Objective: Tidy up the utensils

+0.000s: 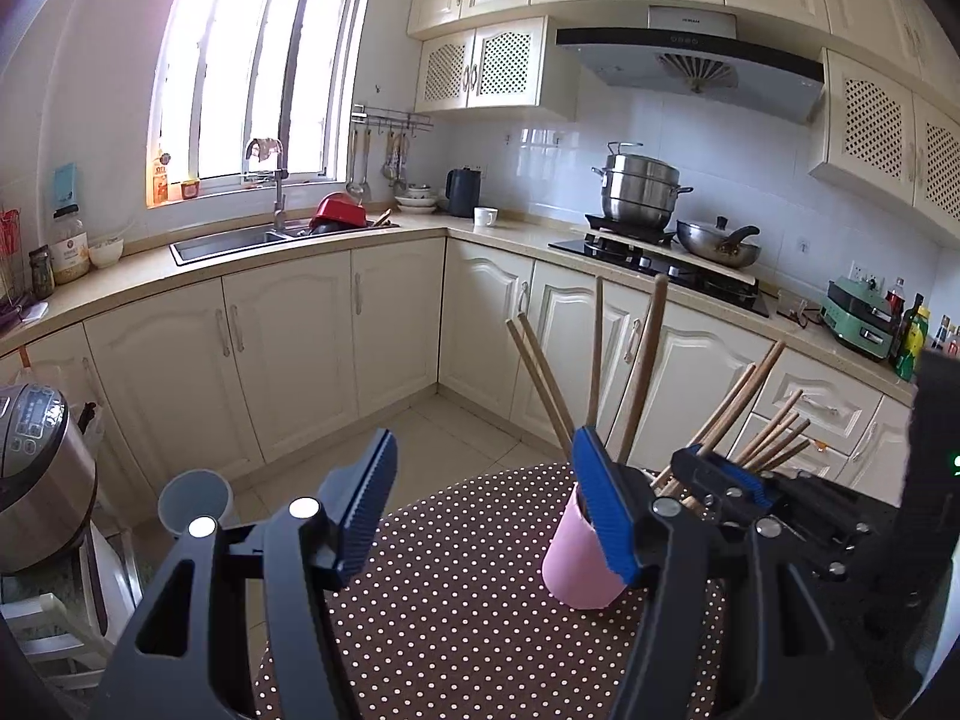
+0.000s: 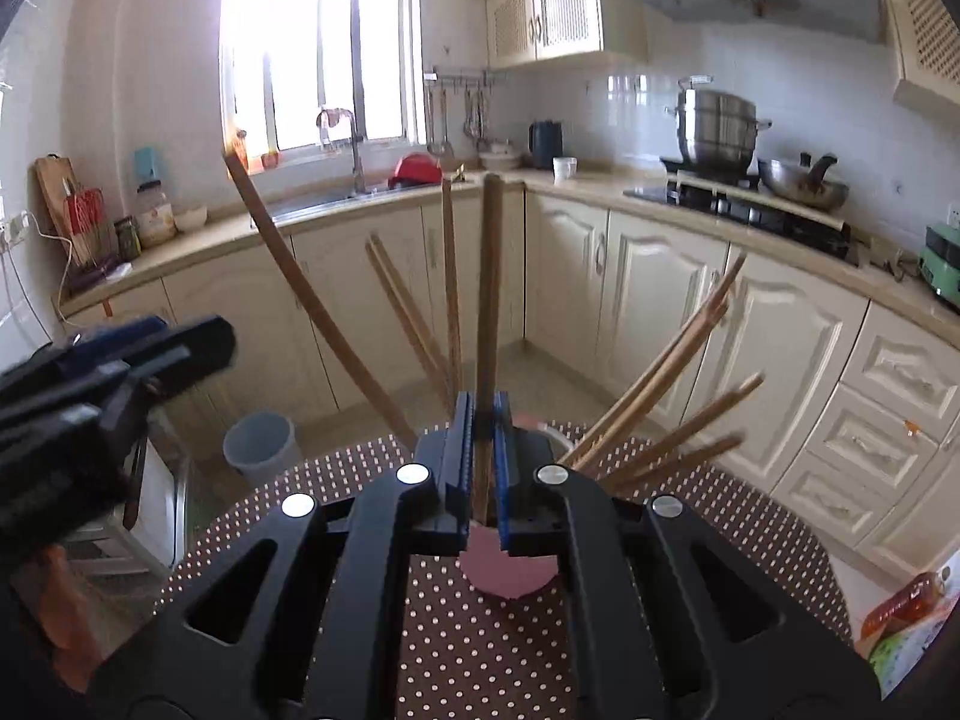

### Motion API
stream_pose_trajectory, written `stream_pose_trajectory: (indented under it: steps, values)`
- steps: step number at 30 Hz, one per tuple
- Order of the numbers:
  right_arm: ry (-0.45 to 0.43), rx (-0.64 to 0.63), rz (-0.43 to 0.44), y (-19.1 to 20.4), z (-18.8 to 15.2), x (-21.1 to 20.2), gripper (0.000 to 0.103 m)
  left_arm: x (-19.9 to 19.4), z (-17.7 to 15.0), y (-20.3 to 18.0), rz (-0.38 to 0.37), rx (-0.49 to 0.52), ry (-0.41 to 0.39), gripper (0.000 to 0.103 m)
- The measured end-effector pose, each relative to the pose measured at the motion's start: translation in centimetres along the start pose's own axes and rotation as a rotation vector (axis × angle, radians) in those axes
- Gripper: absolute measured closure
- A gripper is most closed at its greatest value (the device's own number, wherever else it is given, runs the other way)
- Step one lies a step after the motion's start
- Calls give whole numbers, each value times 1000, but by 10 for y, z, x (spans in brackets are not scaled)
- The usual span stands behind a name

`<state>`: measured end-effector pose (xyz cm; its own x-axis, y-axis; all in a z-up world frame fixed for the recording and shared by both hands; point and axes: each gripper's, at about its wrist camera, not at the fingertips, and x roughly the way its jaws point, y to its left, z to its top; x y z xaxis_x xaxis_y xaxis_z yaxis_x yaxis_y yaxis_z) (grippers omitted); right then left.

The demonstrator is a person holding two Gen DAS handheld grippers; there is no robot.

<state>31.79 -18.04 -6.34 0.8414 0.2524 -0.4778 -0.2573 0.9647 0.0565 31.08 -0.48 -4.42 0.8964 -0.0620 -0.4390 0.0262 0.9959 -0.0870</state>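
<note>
Over the pink cup [image 2: 510,576], the right tool [image 2: 480,450] clamps a wooden utensil [image 2: 489,300]; the left tool [image 1: 486,510] gapes empty; no writing legible.

Pink cup [image 2: 510,570] mostly hidden behind right gripper [image 2: 480,456] in right wrist view; only bottom bit shows. Cup rim hidden in both views. Low end of thick wooden stick [image 2: 489,300] lost between blue pads [image 2: 503,480]; can't tell how deep it goes. Left gripper [image 2: 114,372] blurry at left side of right wrist view, cut by edge. Packet [image 2: 906,618] at right cut by dark border, print unreadable. Bottoms of chopsticks [image 1: 762,420] hidden behind black gripper parts in left wrist view. Rice cooker [image 1: 36,468] cut by left edge.
</note>
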Motion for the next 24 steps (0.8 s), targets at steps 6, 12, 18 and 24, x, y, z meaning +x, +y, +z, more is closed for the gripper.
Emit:
stream_pose_trajectory:
  steps: [6, 12, 18, 24]
  values:
    - [-1, 55, 21, -7, -4, -8, 95, -4, -4, 0, 8, 18, 4, 40]
    - [-42, 67, 27, -7, -3, -33, 73, -14, -7, 1, 22, 22, 1, 36]
    - [-99, 31, 17, 2, -6, -66, 59, -33, -13, 0, 36, 54, -10, 33]
    - [-154, -5, -2, 11, -10, -108, 58, -74, -21, -1, 66, 88, -77, 33]
